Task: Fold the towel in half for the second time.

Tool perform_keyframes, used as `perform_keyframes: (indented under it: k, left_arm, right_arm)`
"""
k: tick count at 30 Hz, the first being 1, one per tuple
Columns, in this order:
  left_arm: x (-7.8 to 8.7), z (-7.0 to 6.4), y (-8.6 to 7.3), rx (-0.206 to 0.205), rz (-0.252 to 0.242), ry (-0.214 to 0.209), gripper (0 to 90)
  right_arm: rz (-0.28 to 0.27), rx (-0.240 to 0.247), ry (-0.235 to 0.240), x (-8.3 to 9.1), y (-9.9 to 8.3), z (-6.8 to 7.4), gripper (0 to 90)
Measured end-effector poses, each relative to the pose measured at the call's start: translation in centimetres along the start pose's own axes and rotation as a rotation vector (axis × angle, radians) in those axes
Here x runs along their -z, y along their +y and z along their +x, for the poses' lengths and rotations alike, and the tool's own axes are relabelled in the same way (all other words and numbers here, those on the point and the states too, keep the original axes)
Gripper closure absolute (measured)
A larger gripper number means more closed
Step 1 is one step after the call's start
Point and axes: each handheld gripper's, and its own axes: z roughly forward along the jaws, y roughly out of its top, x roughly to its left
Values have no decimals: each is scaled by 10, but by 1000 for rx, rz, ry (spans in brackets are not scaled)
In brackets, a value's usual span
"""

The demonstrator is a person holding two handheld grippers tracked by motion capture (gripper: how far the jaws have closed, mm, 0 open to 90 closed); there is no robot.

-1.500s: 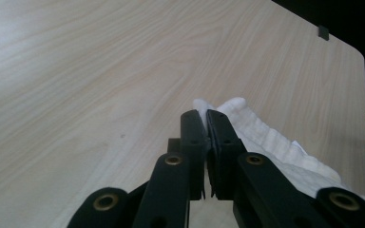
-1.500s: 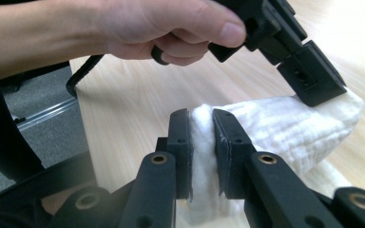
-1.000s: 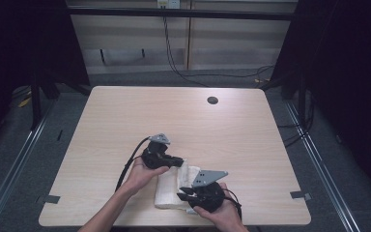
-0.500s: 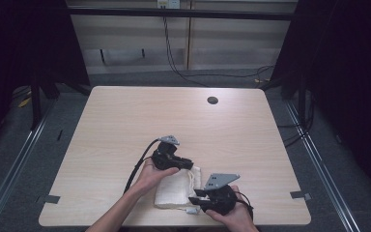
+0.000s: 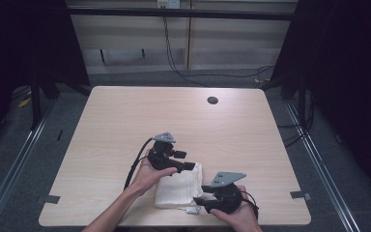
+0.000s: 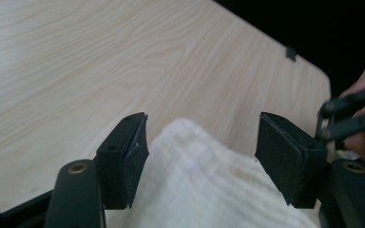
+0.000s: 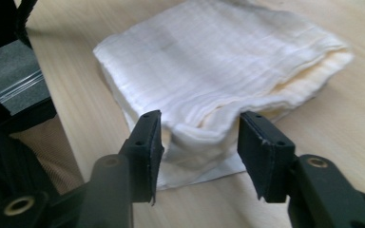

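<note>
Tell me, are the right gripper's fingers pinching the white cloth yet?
Cannot tell. In the right gripper view the open fingers straddle a bulging corner of the folded cloth, but whether the pads press it isn't plain.

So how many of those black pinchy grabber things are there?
2. The left gripper is at the far left corner of the folded white cloth, jaws open. The right gripper is at its near right corner, also open.
</note>
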Motion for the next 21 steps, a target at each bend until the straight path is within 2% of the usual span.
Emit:
perform_keyframes:
  k: [4, 8, 10, 12, 18, 21]
  left_arm:
    - [18, 0, -4, -11, -4, 48, 350]
    - [34, 1, -12, -20, 29, 117, 398]
    - [45, 1, -18, -17, 13, 123, 400]
    - [54, -1, -25, -34, -3, 152, 408]
    - [77, -5, -40, -26, -4, 169, 407]
    - [86, -6, -47, -21, -2, 171, 353]
  right_arm:
    - [-24, -31, -22, 7, 1, -8, 444]
    - [-42, -29, -37, 13, 3, -15, 439]
    - [-66, -21, -33, 17, 4, -19, 445]
    - [-88, -16, -47, 20, 4, -22, 471]
    - [-121, -32, -64, 27, 7, -35, 494]
    - [-139, -37, -66, 34, 9, -38, 483]
